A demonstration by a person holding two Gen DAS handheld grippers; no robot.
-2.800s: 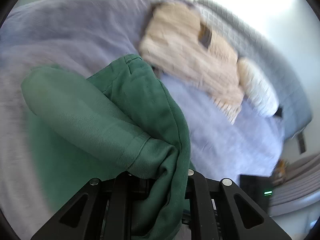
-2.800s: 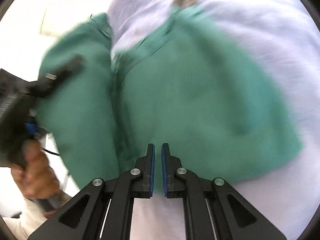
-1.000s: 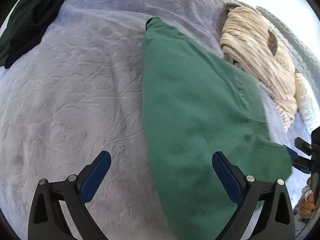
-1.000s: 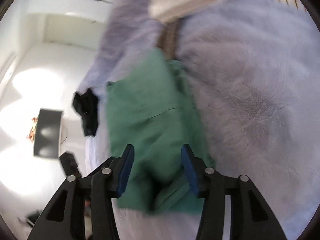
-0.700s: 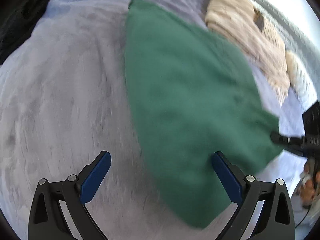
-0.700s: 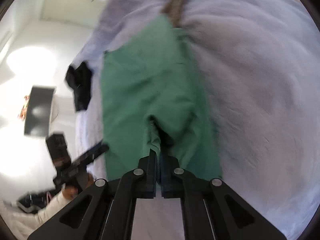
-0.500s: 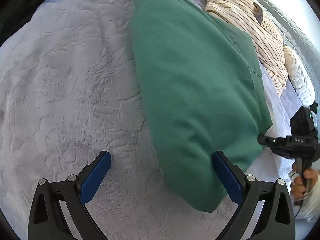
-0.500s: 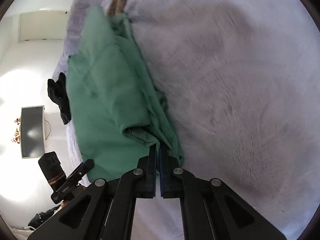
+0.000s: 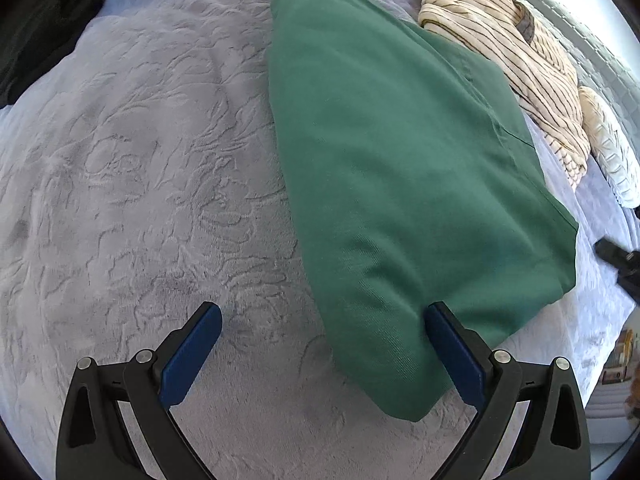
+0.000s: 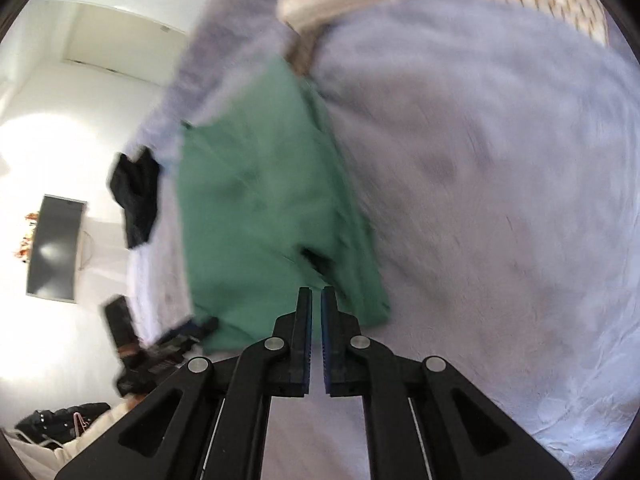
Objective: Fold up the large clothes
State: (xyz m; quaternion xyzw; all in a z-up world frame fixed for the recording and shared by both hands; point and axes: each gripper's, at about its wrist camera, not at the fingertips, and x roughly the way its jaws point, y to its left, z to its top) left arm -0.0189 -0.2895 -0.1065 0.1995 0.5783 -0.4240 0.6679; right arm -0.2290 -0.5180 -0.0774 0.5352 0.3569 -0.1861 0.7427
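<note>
So the green garment [image 9: 400, 168] is lying folded on the lavender bed [image 9: 132, 168], just beside the striped cream throw [image 9: 516, 52]. Left hand-held gripper [image 9: 320, 344] is spread wide over its near corner, gripping nothing. Right hand-held gripper [image 10: 316, 308] is nearly clenched at its edge, opening slightly; too blurry to tell if fabric's pinched.

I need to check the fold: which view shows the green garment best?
The left wrist view: the green garment lies sharp and nearly whole on the bed. The right wrist view shows it blurred and smaller.
</note>
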